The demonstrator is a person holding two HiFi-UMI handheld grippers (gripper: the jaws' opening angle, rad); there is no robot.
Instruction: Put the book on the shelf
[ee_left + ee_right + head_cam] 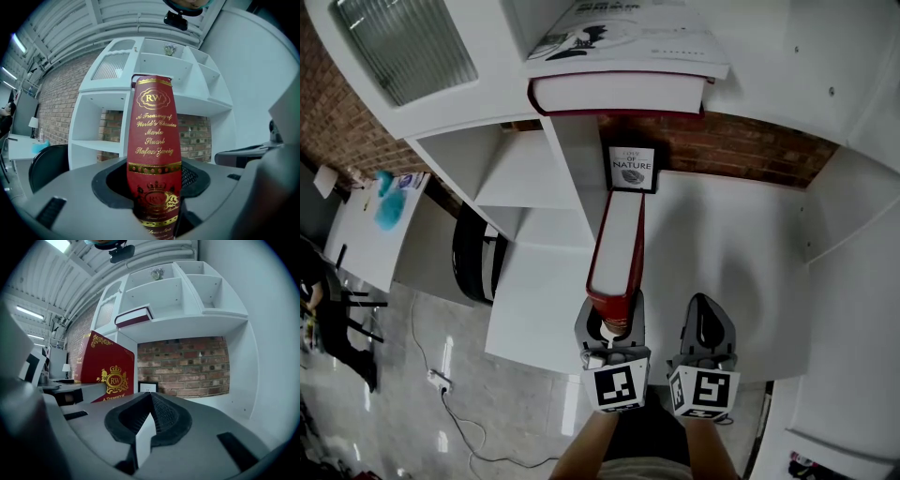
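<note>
The left tool (610, 330) is clamped on the gold-lettered spine of the red book (617, 248). The book is over the wide lower board of the shelf (741, 253), page edge upward, pointing at a framed card (633, 169) at the shelf's brick back. The right tool (705, 323), over the same board, has its jaws together and holds nothing.

The left gripper (155, 188) has its jaws closed on a red book (154, 150), which stands upright between them with its gold-lettered spine facing the camera. Beyond the jaws rises a white shelf unit (199, 99) against a brick wall (56, 96). Left of the jaws sits a black chair (46, 168).
</note>
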